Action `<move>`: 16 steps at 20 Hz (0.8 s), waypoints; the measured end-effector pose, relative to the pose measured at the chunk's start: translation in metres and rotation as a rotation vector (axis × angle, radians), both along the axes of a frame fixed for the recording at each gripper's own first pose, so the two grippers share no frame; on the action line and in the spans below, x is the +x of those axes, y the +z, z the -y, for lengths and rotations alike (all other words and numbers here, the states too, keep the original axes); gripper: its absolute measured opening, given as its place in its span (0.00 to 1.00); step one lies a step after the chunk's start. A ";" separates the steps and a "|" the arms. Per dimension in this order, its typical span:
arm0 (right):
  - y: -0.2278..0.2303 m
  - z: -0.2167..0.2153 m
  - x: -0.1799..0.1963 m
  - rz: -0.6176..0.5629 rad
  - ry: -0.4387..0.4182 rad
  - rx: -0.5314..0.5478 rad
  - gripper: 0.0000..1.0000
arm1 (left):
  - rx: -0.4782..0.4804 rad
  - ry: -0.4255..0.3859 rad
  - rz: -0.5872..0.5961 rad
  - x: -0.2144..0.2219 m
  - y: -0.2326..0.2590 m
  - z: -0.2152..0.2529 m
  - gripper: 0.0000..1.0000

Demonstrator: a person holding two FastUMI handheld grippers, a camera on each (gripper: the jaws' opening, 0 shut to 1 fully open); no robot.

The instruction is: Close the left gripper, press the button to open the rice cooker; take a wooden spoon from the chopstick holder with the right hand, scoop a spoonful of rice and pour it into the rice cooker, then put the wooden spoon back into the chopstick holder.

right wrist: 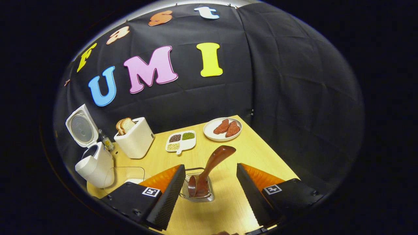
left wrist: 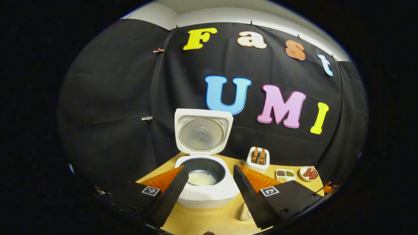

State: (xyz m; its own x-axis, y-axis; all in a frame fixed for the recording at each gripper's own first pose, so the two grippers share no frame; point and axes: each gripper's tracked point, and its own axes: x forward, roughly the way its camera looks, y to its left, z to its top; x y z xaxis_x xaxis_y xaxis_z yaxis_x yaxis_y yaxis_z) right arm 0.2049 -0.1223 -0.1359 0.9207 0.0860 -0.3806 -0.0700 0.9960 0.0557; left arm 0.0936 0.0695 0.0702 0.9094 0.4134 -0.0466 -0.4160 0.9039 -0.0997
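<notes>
The white rice cooker (left wrist: 209, 194) stands right in front of my left gripper (left wrist: 210, 168), its lid (left wrist: 203, 132) swung up and white rice (left wrist: 202, 178) lying in the dark pot. That gripper is open, with nothing between its fingers. In the right gripper view the cooker (right wrist: 96, 166) sits at the far left. My right gripper (right wrist: 210, 165) is open too. Just ahead of it a wire chopstick holder (right wrist: 209, 196) stands on the table, and a wooden spoon (right wrist: 215, 158) leans in it, bowl end up and free of both fingers.
A white toaster (right wrist: 135, 138) with bread stands beside the cooker. A divided dish of beans (right wrist: 181, 141) and a plate of meat (right wrist: 222, 129) lie farther back. A clear container (right wrist: 124, 174) sits by the cooker's base. The yellow table (right wrist: 248, 153) ends near the black wall.
</notes>
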 end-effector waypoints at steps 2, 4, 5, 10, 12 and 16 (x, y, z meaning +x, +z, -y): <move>0.010 0.001 -0.010 0.025 -0.010 -0.025 0.98 | 0.028 -0.029 0.031 0.014 0.024 -0.011 0.95; 0.020 -0.004 -0.019 0.049 -0.011 -0.043 0.99 | 0.072 -0.033 0.048 0.026 0.045 -0.026 0.96; 0.025 -0.008 -0.025 0.061 -0.006 -0.051 0.98 | 0.099 -0.029 0.055 0.032 0.056 -0.033 0.96; 0.049 -0.026 -0.047 0.122 0.018 -0.101 0.99 | 0.101 -0.027 0.073 0.066 0.101 -0.063 0.95; 0.058 -0.033 -0.055 0.145 0.027 -0.115 0.99 | 0.095 -0.014 0.064 0.079 0.114 -0.079 0.95; 0.071 -0.050 -0.073 0.175 0.042 -0.129 0.99 | 0.088 -0.021 0.060 0.118 0.135 -0.106 0.95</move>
State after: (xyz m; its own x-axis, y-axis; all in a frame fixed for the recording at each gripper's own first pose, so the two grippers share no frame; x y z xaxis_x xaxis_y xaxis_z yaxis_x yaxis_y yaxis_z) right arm 0.1316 -0.0724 -0.0646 0.9705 0.0865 -0.2251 -0.1088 0.9901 -0.0883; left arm 0.2118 0.1756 0.2056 0.9180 0.3941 0.0439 -0.3923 0.9188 -0.0439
